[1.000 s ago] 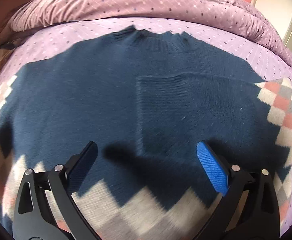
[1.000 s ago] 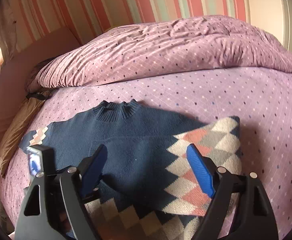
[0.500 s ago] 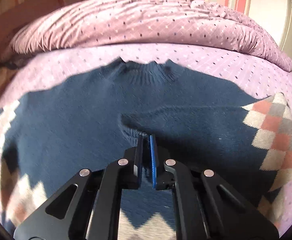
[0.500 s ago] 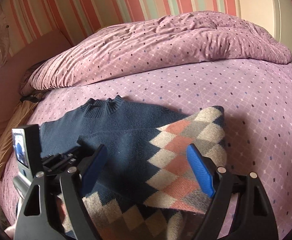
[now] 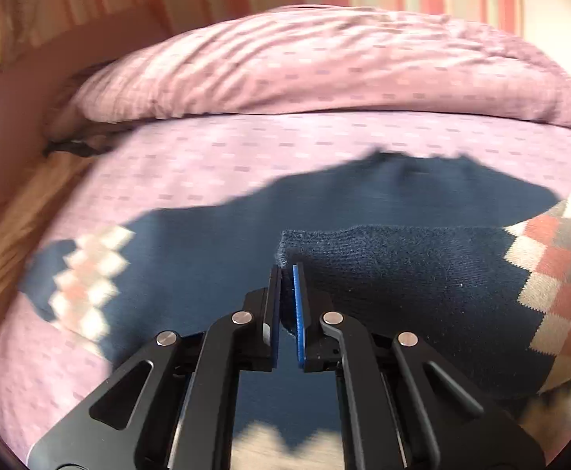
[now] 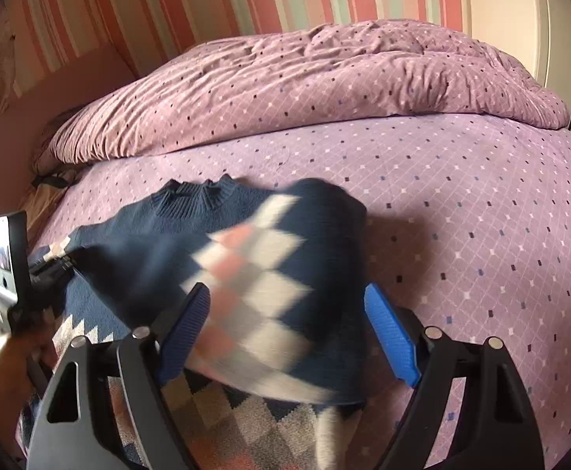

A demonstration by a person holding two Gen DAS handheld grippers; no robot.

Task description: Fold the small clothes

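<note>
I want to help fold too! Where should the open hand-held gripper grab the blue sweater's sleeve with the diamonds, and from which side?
Probably the sleeve edge nearest the right hand-held gripper. It lies draped across the sweater right between the open pads, so coming straight down from the near side fits. The left hand-held gripper already pinches its cuff end.

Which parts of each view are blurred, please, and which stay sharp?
Left wrist view: the bedsheet and duvet smear sideways, while the left tool and pinched sweater fold stay crisp. Right wrist view: only the diamond-patterned sleeve is smeared.
</note>
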